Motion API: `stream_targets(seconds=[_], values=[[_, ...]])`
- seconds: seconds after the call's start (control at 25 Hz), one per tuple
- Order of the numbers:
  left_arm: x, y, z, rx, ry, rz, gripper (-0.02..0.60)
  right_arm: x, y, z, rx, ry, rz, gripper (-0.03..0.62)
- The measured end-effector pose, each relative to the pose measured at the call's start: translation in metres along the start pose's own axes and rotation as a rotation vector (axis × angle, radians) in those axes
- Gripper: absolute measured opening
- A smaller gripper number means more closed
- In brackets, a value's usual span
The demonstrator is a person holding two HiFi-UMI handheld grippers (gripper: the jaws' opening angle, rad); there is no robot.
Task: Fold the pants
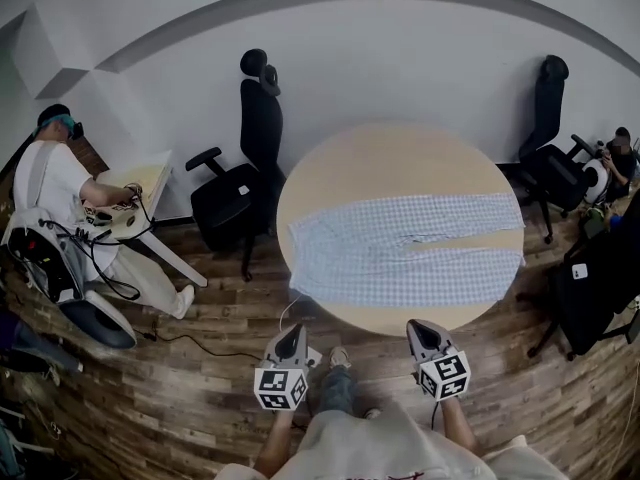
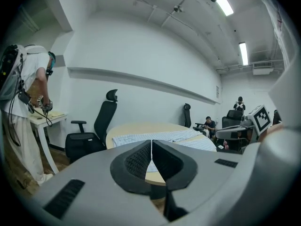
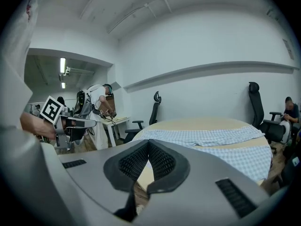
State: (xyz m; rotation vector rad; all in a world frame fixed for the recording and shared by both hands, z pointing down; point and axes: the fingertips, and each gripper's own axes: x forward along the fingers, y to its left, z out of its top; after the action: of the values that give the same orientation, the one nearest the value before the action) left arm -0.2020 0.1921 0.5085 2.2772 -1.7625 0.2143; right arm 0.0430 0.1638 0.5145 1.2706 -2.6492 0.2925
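Light blue checked pants [image 1: 405, 248] lie spread flat across the round wooden table [image 1: 390, 163], waist at the left, both legs running to the right. My left gripper [image 1: 293, 336] hovers just short of the table's near edge, below the waist end, shut and empty. A little to the right, my right gripper [image 1: 424, 331] is level with it, also shut with nothing between its pads. The left gripper view shows the left gripper [image 2: 151, 142] tips meeting in front of the pants [image 2: 141, 136]. In the right gripper view the right gripper [image 3: 148, 144] points at the pants [image 3: 207, 138].
A black office chair [image 1: 245, 173] stands at the table's left, another black chair [image 1: 548, 138] at its right. A person in white [image 1: 60, 198] bends over a small desk [image 1: 140, 183] far left. Someone sits at the far right [image 1: 615, 163]. Wooden floor surrounds the table.
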Motion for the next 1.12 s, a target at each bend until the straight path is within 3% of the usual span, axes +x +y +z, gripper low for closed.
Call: stream_targets(seconds=[0.64, 1.12], values=[[0.135, 0.116, 0.040, -0.050, 0.033, -0.044, 0.035, 0.160, -0.040, 0.061, -0.053, 0.070, -0.036, 0.029], [0.238, 0.180, 0.066, -0.029, 0.082, -0.130, 0.035, 0.261, -0.073, 0.092, -0.049, 0.098, -0.092, 0.029]])
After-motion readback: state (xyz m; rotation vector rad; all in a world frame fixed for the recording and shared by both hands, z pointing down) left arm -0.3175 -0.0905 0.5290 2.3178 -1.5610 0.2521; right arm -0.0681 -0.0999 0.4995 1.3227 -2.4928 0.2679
